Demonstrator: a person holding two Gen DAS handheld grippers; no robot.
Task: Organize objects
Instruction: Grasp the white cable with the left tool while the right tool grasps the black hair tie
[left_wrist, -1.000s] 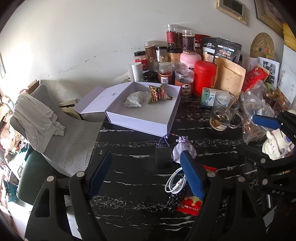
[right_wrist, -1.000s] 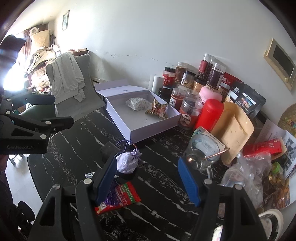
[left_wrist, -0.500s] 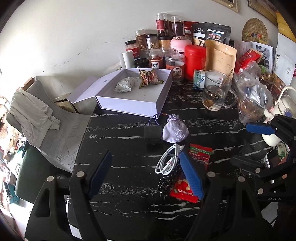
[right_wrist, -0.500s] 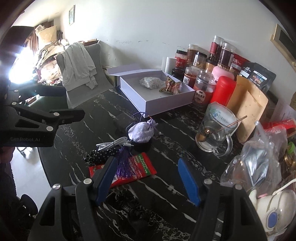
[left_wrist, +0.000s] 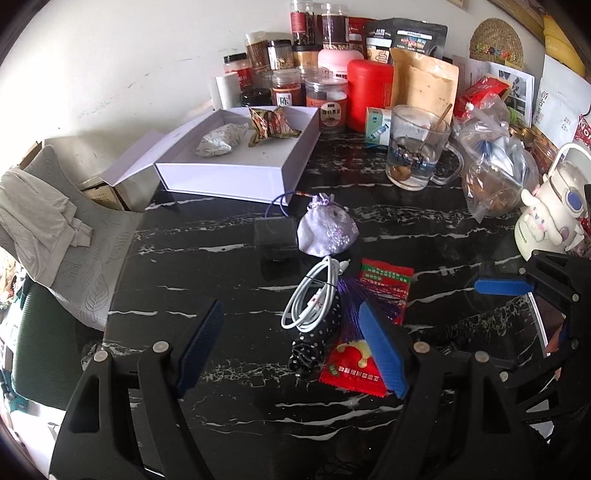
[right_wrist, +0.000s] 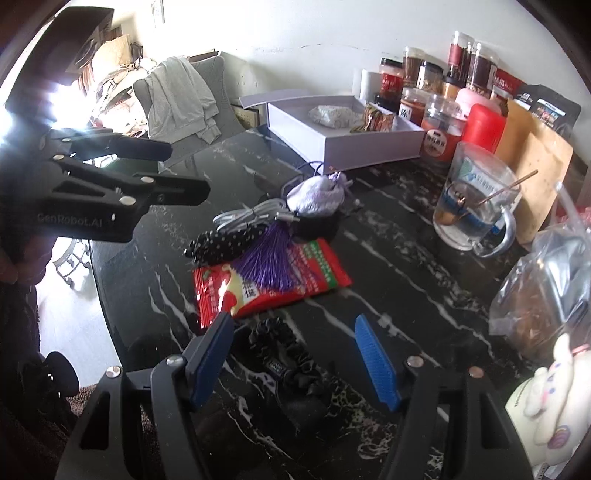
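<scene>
On the black marble table (left_wrist: 207, 266) lies a cluster: a lilac drawstring pouch (left_wrist: 327, 229) with a purple tassel (right_wrist: 269, 258), a coiled white cable (left_wrist: 314, 295), a polka-dot black item (left_wrist: 314, 339), a red snack packet (left_wrist: 386, 278) and a small black box (left_wrist: 275, 236). Behind them stands an open white box (left_wrist: 236, 173) holding two wrapped snacks. My left gripper (left_wrist: 290, 347) hovers open just before the cable and packet, empty. My right gripper (right_wrist: 293, 363) is open above a black scrunchie (right_wrist: 288, 358), with the red packet (right_wrist: 266, 284) just beyond its fingertips.
Jars, a red canister (left_wrist: 371, 92) and paper bags line the back wall. A glass mug (left_wrist: 417, 151) with a spoon, a filled plastic bag (left_wrist: 495, 177) and a white plush-faced bottle (left_wrist: 550, 218) crowd the right. A grey chair (left_wrist: 74, 236) with draped cloth stands left.
Both grippers have come down toward the table and tipped lower, so the cluster of small items now sits closer to the fingertips. The scrunchie has come into the right wrist view. Jaws are unchanged.
</scene>
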